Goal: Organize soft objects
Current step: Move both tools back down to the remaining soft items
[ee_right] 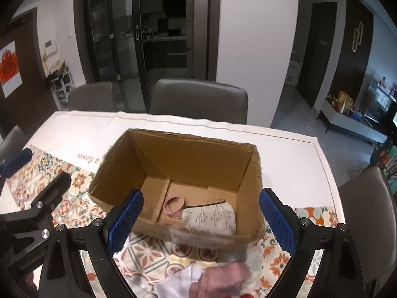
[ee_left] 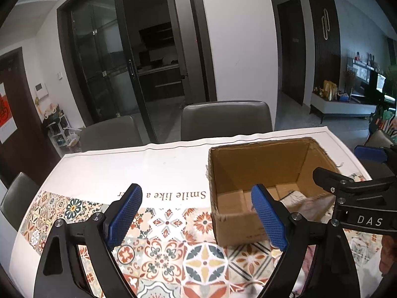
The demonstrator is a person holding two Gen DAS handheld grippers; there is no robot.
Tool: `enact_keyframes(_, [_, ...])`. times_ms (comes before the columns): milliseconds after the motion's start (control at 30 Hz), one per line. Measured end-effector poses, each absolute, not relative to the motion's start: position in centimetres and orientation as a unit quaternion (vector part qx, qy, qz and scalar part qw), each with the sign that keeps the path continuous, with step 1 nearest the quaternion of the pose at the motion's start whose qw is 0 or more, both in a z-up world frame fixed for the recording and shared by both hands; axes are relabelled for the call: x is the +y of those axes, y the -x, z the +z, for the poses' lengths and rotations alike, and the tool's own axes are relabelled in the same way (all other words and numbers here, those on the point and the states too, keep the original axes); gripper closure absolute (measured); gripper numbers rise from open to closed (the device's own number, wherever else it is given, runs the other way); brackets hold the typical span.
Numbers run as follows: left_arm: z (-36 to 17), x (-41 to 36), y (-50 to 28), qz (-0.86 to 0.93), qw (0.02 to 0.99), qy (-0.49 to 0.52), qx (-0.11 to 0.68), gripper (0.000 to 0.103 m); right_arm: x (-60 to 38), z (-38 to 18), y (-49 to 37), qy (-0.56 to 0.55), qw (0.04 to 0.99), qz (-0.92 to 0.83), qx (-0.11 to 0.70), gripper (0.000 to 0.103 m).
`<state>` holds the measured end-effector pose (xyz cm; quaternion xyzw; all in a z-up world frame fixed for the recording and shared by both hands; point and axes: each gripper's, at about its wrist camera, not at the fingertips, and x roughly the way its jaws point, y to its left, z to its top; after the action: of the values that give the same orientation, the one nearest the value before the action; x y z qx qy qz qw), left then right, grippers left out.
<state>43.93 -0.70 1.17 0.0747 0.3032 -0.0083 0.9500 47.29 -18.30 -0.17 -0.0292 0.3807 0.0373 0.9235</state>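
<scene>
- Left wrist view, left side: left claw [ee_left: 198, 217] spread wide, blue pads [ee_left: 125, 217] apart, nothing between them; it hangs over the patterned cloth [ee_left: 206, 260] on the tabletop [ee_left: 124, 168].
- Upper left of the frame: grey chairs [ee_left: 225, 119] behind the tabletop's far edge, dark glass door [ee_left: 104, 69] beyond.
- Centre right: open cardboard box [ee_left: 258, 164] stands on the tabletop, its near wall just behind the claw's right pad; pale fabric visible on the box floor, blurred.
- Far right edge: the right claw [ee_left: 347, 168] comes in from the side next to the box, fingers apart.
- Right wrist view, lower left: the left claw's black frame shows at the frame edge, one blue pad at mid left.
- Bottom: right claw [ee_right: 201, 218] released, pads [ee_right: 278, 221] wide apart and empty, held above the box's near wall.
- Centre: inside the cardboard box [ee_right: 188, 156], on its floor near the front wall, a pink looped band [ee_right: 173, 204] lies touching a pale zip pouch with a branch print [ee_right: 211, 217], pouch to the right of the band.
- Bottom centre: a pink and white soft cloth [ee_right: 211, 278] lies on the patterned cloth outside the box, below the near wall, blurred.
- Right edge: another grey chair [ee_right: 367, 193] beside the tabletop.
</scene>
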Motion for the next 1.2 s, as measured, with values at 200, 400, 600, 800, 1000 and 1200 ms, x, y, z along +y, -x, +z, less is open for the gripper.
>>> enact_keyframes(200, [1.9,-0.5,-40.4,-0.018,0.952,-0.074,0.298,0.011,-17.9,1.1,-43.6,0.032,0.931,0.038,0.362,0.008])
enact_keyframes(400, [2.1,-0.4,-37.2,-0.018,0.953,-0.074,0.293,0.011,-18.0,1.4,-40.2,0.016,0.934,0.039,0.354,0.008])
enact_keyframes(600, [1.7,0.1,-34.7,-0.024,0.95,-0.071,0.302,0.011,-17.6,1.1,-37.3,0.015,0.934,0.045,0.355,0.008])
enact_keyframes(800, [0.2,0.7,-32.3,-0.028,0.944,-0.071,0.321,0.011,-17.2,0.0,-34.8,0.008,0.931,0.051,0.361,0.008])
enact_keyframes(1000, [-1.4,1.1,-30.1,-0.032,0.94,-0.09,0.327,0.011,-16.5,-1.6,-33.1,0.005,0.924,0.057,0.378,0.008])
enact_keyframes(1200, [-3.8,1.6,-27.6,-0.048,0.931,-0.114,0.342,0.011,-15.7,-3.4,-31.6,0.015,0.916,0.061,0.397,0.009])
